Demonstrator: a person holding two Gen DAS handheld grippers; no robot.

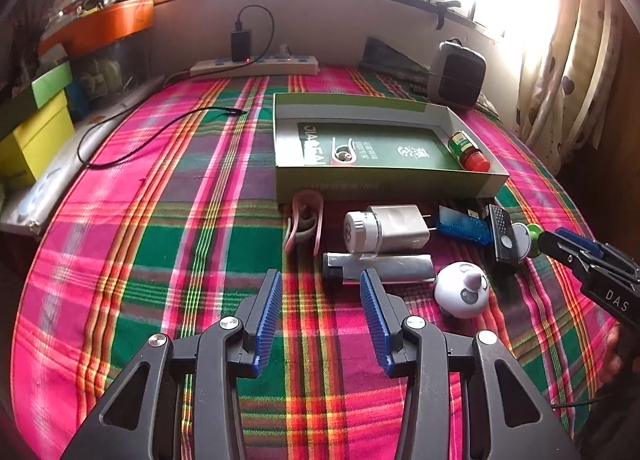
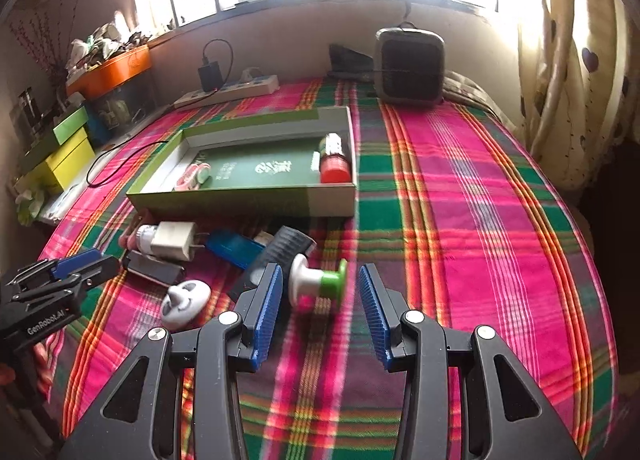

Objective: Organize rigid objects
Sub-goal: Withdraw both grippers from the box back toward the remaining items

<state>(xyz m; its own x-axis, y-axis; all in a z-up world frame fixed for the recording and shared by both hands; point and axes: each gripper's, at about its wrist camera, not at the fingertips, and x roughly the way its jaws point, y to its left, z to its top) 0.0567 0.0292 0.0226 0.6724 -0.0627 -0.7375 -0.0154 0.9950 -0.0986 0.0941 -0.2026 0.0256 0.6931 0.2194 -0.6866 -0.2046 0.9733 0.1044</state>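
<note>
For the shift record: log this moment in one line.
left gripper: open, empty | right gripper: open, empty | box: holds bottle | clutter: on cloth before box

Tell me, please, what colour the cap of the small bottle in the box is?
Red cap, clearest in the right wrist view.

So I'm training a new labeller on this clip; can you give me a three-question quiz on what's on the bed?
1. True or false: the red-capped bottle lies inside the green box.
2. What sits closest ahead of the right hand-held gripper? A) white plug B) green-and-white knob C) blue stick
3. Fill in: neither hand-held gripper holds anything; the left hand-held gripper has its jaws ____.

Key: 1 true. 2 B, the green-and-white knob. 3 open.
</note>
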